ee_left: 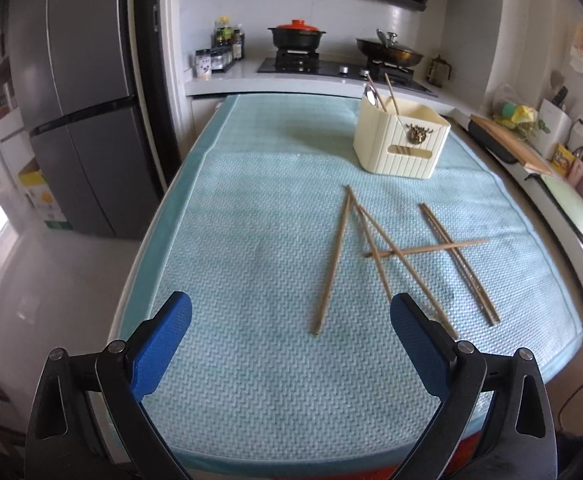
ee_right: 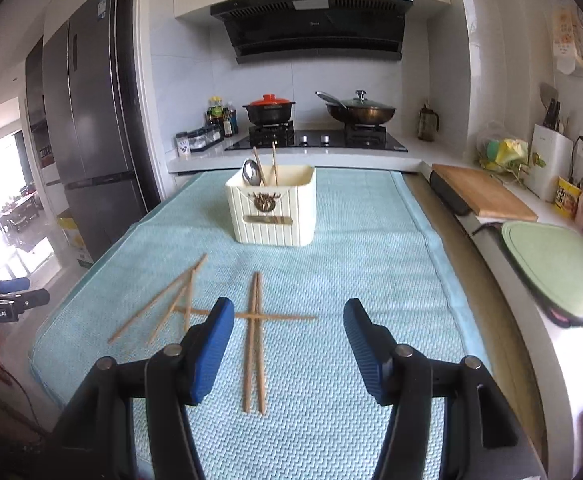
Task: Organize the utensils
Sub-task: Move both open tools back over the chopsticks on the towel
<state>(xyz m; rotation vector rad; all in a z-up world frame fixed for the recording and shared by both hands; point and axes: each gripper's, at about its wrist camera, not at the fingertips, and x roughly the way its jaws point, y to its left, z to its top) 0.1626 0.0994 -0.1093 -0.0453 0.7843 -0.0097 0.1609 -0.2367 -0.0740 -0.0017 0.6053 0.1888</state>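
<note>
Low over the near counter edge: left gripper (ee_left: pixel 291 336) fingers spread wide, right gripper (ee_right: pixel 289 334) fingers apart, both empty | loose chopsticks (ee_right: pixel 254 336) scattered and crossed on the teal mat (ee_left: pixel 251 208) — best lift the topmost crosswise stick first, pinching mid-shaft | cream holder (ee_right: pixel 273 210) beyond, already holding a spoon and chopsticks | stove, pots, fridge behind.

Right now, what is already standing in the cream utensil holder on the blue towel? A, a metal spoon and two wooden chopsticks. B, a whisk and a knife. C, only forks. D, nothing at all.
A: the right wrist view shows a metal spoon and two wooden chopsticks poking up out of the cream utensil holder, while more chopsticks lie loose on the blue towel.
</note>
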